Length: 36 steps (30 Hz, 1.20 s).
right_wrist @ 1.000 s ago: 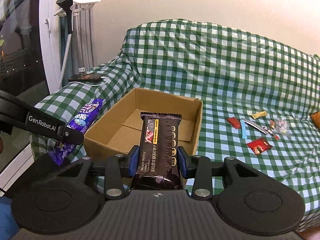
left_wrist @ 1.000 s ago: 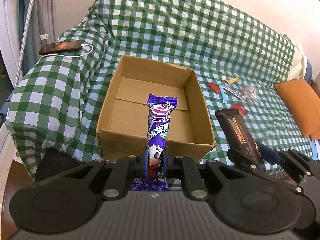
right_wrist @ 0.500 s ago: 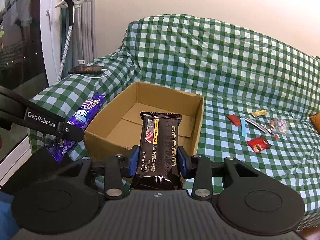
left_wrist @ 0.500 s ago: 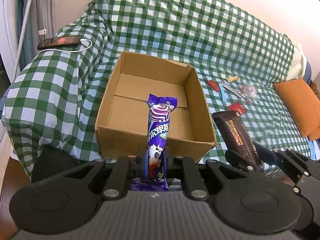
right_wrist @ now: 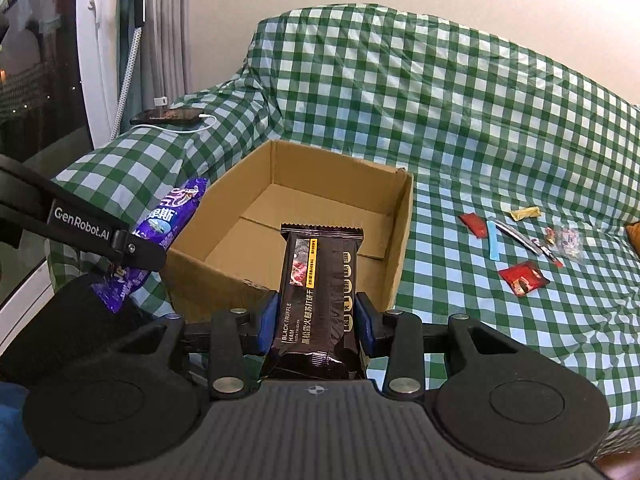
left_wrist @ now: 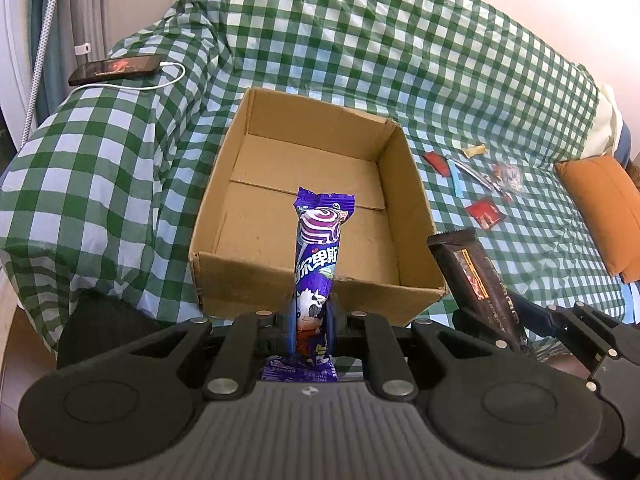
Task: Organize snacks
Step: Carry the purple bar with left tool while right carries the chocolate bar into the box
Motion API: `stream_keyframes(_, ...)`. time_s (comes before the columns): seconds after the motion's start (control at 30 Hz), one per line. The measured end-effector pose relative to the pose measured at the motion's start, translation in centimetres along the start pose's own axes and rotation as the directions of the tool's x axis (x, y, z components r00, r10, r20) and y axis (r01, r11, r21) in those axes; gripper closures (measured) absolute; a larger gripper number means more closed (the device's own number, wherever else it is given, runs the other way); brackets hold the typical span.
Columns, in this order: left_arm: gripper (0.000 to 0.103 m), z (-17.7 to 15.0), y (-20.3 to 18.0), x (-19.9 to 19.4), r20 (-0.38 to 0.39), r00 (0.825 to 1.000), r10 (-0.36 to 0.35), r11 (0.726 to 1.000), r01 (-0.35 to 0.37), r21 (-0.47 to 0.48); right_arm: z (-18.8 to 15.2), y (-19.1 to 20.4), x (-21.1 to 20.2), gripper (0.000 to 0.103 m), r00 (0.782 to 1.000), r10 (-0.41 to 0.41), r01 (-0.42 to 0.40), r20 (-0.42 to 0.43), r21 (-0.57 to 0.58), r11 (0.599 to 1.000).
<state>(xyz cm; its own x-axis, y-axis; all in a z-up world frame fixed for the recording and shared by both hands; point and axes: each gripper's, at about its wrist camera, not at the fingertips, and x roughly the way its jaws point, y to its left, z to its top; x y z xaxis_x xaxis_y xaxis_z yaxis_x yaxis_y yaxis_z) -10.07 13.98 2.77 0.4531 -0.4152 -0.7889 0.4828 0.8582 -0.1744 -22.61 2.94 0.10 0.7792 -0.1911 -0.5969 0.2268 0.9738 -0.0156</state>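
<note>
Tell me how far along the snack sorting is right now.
Nothing is boxed yet: the cardboard box looks bare inside. In hand: the left claw grips a purple candy pack, the right claw a black cracker pack. Left: the small snacks on the checkered cover.

Both pictures are bright and sharp, with soft even light, weak shadows, and strong fisheye bending near edges.
</note>
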Motion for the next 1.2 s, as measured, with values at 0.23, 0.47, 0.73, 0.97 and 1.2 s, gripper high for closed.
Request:
stream_keyframes(0.23, 0.088, 1.9, 0.7, 1.3, 0.010, 1.000, 0.006, 1.000, -0.006, -0.009, 1.0, -1.2, 1.7, 0.061, 1.000, -0.019, 0.019, -0.009, 0.009, 1.000)
stream_keyframes(0.47, 0.088, 4.0, 1.1, 3.2, 0.006, 1.000, 0.010, 1.000, -0.010, -0.013, 2.2, -1.4, 4.1, 0.061, 0.999, -0.020, 0.020, -0.025, 0.011, 1.000)
stream_keyframes(0.73, 0.088, 6.6, 1.0, 7.3, -0.029, 0.999, 0.020, 1.000, -0.020, -0.009, 3.7, -1.7, 8.5, 0.061, 0.998, -0.012, 0.014, -0.057, 0.030, 0.999)
stream_keyframes(0.97, 0.088, 9.4, 0.6, 12.8, -0.067, 0.996, 0.055, 0.998, -0.055, 0.008, 4.7, -4.0, 13.8, 0.060, 0.996, -0.007, 0.012, -0.092, 0.056, 0.998)
stream_keyframes(1.2, 0.088, 11.2, 0.8, 17.9, -0.111, 0.991, 0.079, 0.997, -0.077, 0.020, 5.6, -5.6, 18.9, 0.060, 0.993, -0.002, 0.011, -0.116, 0.077, 0.997)
